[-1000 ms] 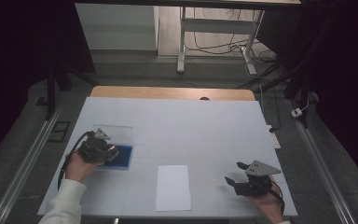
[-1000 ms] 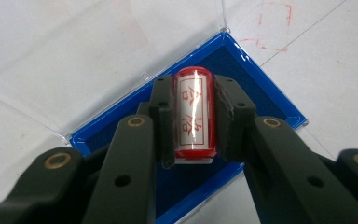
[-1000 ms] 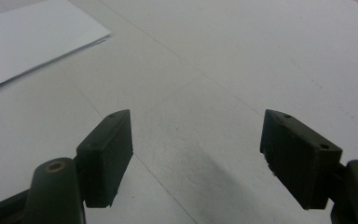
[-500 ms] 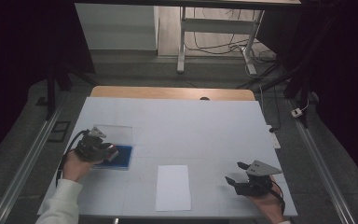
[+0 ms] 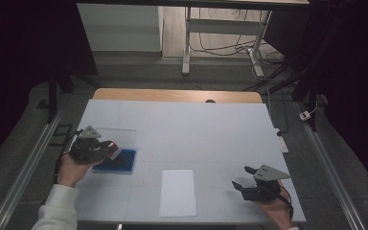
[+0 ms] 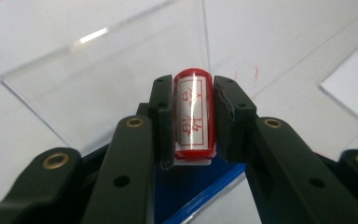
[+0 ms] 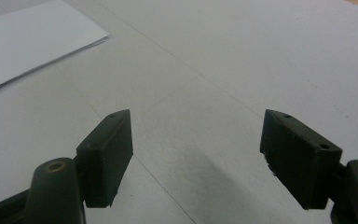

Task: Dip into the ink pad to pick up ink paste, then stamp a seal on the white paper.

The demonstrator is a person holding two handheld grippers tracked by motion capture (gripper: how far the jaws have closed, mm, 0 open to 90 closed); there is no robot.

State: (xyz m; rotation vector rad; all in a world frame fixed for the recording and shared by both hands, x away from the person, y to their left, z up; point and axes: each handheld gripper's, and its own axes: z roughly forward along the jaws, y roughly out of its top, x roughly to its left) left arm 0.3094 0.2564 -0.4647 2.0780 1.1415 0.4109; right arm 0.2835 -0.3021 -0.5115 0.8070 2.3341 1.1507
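My left gripper (image 5: 109, 148) (image 6: 193, 116) is shut on a red stamp (image 6: 194, 114) with a white label and red characters, clamped between both pads. It hangs just above a blue ink pad (image 5: 120, 161) (image 6: 191, 184), whose clear lid (image 5: 117, 135) (image 6: 107, 88) stands open behind it. A white sheet of paper (image 5: 178, 191) (image 7: 23, 42) lies at the middle front of the table. My right gripper (image 5: 242, 178) (image 7: 196, 154) stands open near the front right, nothing between its jaws, just over the bare white table top.
The white table top (image 5: 201, 129) has a wooden strip (image 5: 172, 95) along its far edge. Metal rails (image 5: 28, 167) run along both sides of the table. A desk frame with cables (image 5: 220, 43) stands on the floor beyond.
My left gripper has lifted a little off the blue ink pad with the stamp in it. The right gripper has not moved.
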